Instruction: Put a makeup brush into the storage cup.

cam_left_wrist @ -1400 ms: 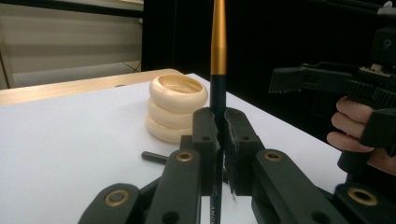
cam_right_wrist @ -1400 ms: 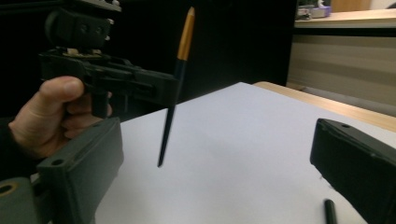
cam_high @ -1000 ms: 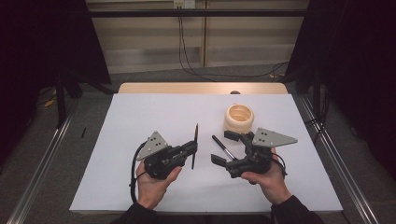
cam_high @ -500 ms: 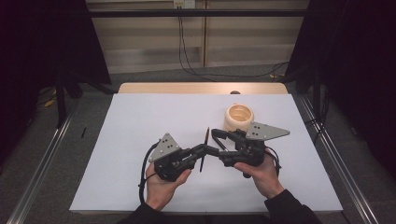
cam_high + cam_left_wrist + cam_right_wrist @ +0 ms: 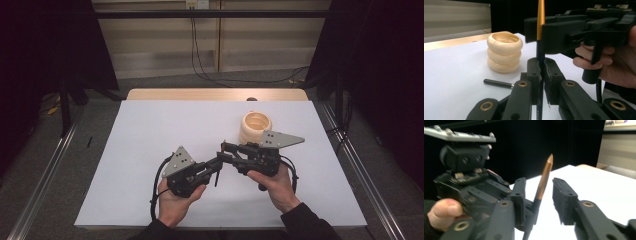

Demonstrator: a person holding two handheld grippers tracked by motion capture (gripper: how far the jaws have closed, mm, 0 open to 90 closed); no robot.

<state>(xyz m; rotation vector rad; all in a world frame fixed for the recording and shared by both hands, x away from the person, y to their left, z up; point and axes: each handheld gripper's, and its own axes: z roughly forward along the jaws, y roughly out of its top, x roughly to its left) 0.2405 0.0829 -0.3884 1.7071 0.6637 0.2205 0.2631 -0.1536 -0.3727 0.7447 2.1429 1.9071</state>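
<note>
My left gripper (image 5: 217, 167) (image 5: 540, 63) is shut on the black lower barrel of a pen (image 5: 220, 170) (image 5: 540, 20) (image 5: 544, 178), which stands upright with its copper-gold end on top. My right gripper (image 5: 223, 151) (image 5: 539, 188) reaches in from the right at the pen's gold part. Its jaws have just been closing with the pen between them; a gap still shows on each side of the pen, so it is open. A black pen cap (image 5: 498, 83) lies on the white table beside a cream ringed holder (image 5: 256, 127) (image 5: 504, 52).
The white sheet (image 5: 150, 130) covers the table, with a wooden strip along the far edge. A small dark object (image 5: 252, 99) sits at that far edge. Metal rails run along both sides of the table. Cables hang behind.
The two hands came together at the table's front middle. The right gripper swung left to the upright pen and its jaws narrowed around the gold part.
</note>
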